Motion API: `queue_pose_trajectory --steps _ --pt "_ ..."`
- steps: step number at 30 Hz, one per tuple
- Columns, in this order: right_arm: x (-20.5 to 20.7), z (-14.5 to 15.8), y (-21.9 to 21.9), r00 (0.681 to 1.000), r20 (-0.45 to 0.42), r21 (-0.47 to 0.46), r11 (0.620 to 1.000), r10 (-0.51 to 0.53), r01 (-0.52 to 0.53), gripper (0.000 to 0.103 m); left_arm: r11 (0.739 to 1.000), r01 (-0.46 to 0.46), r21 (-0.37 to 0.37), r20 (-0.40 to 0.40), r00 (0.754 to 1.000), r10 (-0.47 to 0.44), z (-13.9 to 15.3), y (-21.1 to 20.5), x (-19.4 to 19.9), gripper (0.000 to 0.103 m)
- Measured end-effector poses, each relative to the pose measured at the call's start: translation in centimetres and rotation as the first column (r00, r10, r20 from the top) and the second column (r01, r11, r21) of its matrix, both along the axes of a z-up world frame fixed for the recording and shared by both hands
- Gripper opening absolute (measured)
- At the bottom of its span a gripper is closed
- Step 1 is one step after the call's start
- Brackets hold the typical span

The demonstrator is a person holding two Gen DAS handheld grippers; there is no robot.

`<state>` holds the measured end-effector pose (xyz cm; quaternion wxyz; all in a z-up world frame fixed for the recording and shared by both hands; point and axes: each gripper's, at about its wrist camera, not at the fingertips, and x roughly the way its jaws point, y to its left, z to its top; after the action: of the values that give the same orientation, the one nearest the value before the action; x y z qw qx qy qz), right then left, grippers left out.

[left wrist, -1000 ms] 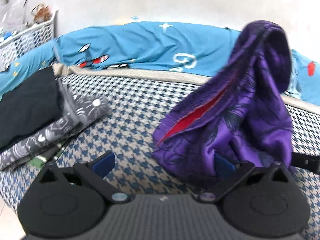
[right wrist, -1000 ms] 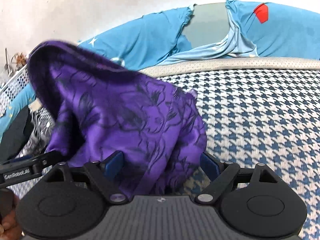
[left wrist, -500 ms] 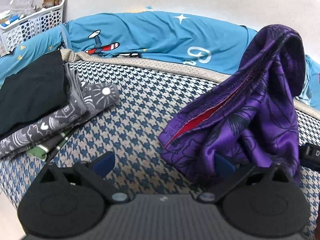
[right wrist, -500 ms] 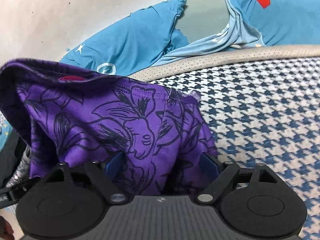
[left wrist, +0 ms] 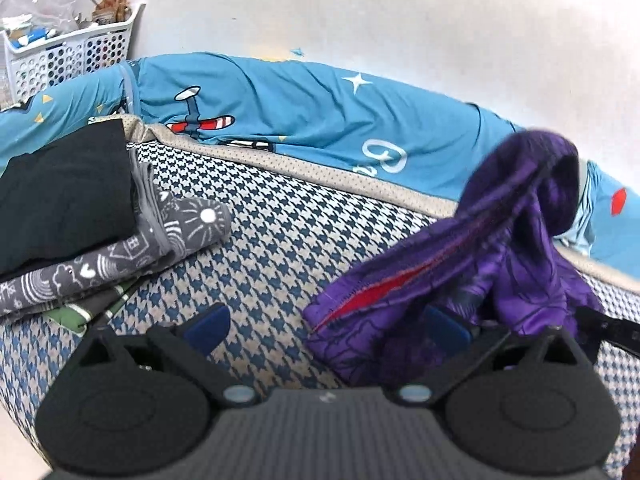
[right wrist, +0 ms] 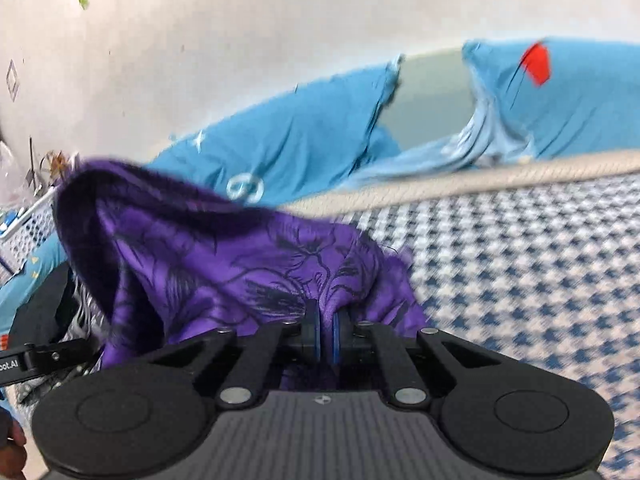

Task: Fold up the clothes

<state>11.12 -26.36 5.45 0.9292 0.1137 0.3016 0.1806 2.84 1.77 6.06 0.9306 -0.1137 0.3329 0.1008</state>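
Observation:
A purple floral garment (left wrist: pixel 516 264) with a red lining is bunched up on the houndstooth mattress (left wrist: pixel 280 240). My right gripper (right wrist: pixel 326 334) is shut on a fold of the purple garment (right wrist: pixel 224 264), which rises in a hump to its left. My left gripper (left wrist: pixel 324 328) stands open. Its right fingertip (left wrist: pixel 442 326) is against the garment's lower edge and its left fingertip (left wrist: pixel 206 326) is over bare mattress. A stack of folded clothes (left wrist: pixel 80 216), black over grey patterned, lies at the left.
Blue printed bedding (left wrist: pixel 304 116) runs along the wall behind the mattress. A white plastic basket (left wrist: pixel 68 56) with clutter stands at the far left. Bare houndstooth surface (right wrist: pixel 520 272) extends to the right of the garment. The left gripper's body (right wrist: pixel 44 354) shows at the right view's left edge.
My right gripper has gone from open to shut on the purple garment. The left gripper stays open and has shifted slightly, showing more of the basket and wall.

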Motion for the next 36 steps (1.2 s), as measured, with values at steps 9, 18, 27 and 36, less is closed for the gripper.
queue_pose_trajectory --steps 9,18,27,36 --pt "-2.7 2.6 -3.6 0.99 0.058 -0.085 0.987 -0.129 0.133 0.007 0.999 -0.048 -0.025 0.01 0.999 0.048 0.2 1.5 -0.4 0.103" --pt "-3.9 2.6 -6.8 0.965 0.005 -0.182 0.949 -0.26 0.257 0.006 0.997 -0.076 -0.007 -0.018 0.997 0.076 -0.6 1.6 0.0 0.103" --pt "-4.1 1.8 -9.1 0.939 -0.092 -0.261 0.918 -0.331 0.298 0.008 0.998 -0.056 0.032 -0.032 0.998 0.057 -1.3 0.2 0.5 0.103" --pt "-5.2 3.3 -9.6 0.941 -0.026 -0.29 0.903 -0.337 0.316 0.023 0.998 -0.031 0.057 -0.041 0.999 0.033 -1.8 -1.3 0.9 0.103"
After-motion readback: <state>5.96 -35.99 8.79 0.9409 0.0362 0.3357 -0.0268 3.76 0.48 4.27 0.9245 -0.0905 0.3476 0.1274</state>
